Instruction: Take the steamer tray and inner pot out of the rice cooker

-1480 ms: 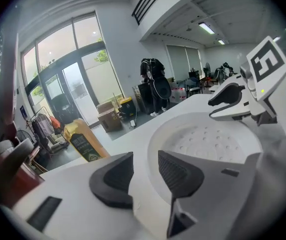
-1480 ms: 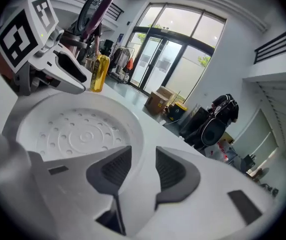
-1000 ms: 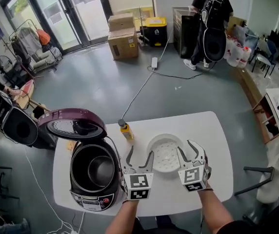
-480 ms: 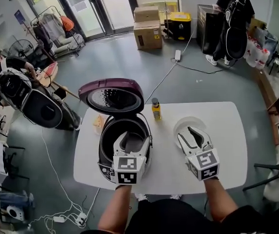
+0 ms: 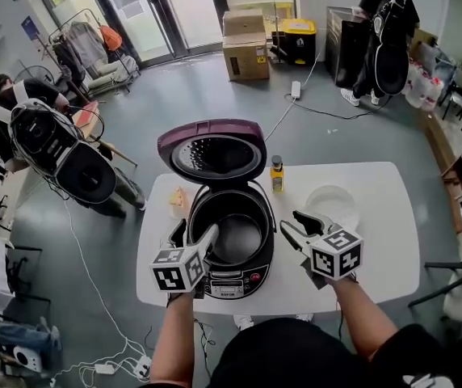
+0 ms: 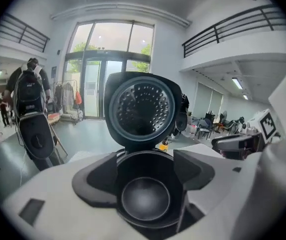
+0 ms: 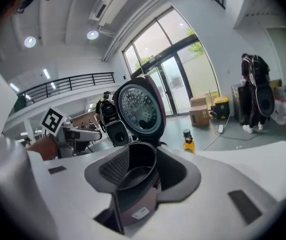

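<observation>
The dark rice cooker [image 5: 229, 277] stands on the white table [image 5: 376, 257] with its purple lid [image 5: 211, 150] swung up. The black inner pot [image 5: 235, 237] sits inside it, and shows as empty in the left gripper view [image 6: 145, 199]. The white steamer tray [image 5: 332, 203] lies on the table to the cooker's right. My left gripper [image 5: 193, 237] hovers at the cooker's front left rim; its jaws have just been opening and hold nothing. My right gripper [image 5: 296, 226] hangs at the cooker's front right, between cooker and tray, jaws apart and empty. Each gripper view looks at the cooker [image 7: 133, 184] through its own jaws.
A small yellow bottle [image 5: 277, 174] stands behind the cooker, near the lid. The cooker's cord runs off the table's front left. One person with a backpack [image 5: 61, 156] stands left of the table; another [image 5: 388, 39] is far back. Cardboard boxes [image 5: 245, 51] and a chair [image 5: 457, 289] stand around.
Both grippers have left the steamer tray and moved left. The left gripper passed over the cooker to its front left rim; the right gripper now hangs by the cooker's right side.
</observation>
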Available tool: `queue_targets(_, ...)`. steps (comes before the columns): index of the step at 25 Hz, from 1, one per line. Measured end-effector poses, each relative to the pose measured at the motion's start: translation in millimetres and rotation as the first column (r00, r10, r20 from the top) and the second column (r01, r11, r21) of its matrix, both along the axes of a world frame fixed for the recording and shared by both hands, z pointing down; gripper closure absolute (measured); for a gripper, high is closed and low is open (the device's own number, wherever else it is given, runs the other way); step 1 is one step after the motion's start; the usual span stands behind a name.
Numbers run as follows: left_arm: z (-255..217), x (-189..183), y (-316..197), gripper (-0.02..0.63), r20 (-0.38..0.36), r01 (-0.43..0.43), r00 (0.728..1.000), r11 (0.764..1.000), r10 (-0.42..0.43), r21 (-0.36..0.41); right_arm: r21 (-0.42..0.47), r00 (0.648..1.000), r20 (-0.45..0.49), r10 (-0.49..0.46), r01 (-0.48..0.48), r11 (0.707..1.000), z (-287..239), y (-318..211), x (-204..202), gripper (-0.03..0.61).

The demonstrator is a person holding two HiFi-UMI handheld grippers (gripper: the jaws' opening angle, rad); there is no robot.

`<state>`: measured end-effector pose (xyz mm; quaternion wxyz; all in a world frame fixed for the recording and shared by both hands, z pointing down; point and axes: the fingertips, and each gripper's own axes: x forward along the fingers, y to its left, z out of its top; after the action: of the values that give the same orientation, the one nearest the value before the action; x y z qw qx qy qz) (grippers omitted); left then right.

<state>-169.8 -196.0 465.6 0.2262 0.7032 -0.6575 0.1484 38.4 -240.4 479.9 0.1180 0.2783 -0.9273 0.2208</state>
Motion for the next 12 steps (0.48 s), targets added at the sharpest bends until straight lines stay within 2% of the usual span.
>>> queue_targets(3,16.1,-17.9,7.9,0.242,-0.120,-0.024,0.993,0.998,0.016,-0.064,-0.160,0.998,0.064,-0.017,0.027,0.987,15.0,7.6,-17.5,0.416)
queue_targets(5,27.2,-25.9,9.2,0.242,-0.228,-0.043,0.973,0.995,0.021,-0.095,-0.237,0.996,0.093,-0.014,0.035,0.971,23.2,6.7,-24.6,0.416)
queue_targets(8,44.7,-36.1,10.5,0.242,-0.374,-0.057,0.927,0.990,0.004,-0.130,-0.315,0.994,0.109,0.012,0.023,0.949,38.2,3.1,-28.0,0.416)
queue_targets(12,64.0,-43.1,13.8,0.249,-0.506,-0.088,0.862,0.981,-0.010,-0.170,-0.373,0.995,0.097,0.039,0.000,0.928,54.9,1.6,-30.9,0.416)
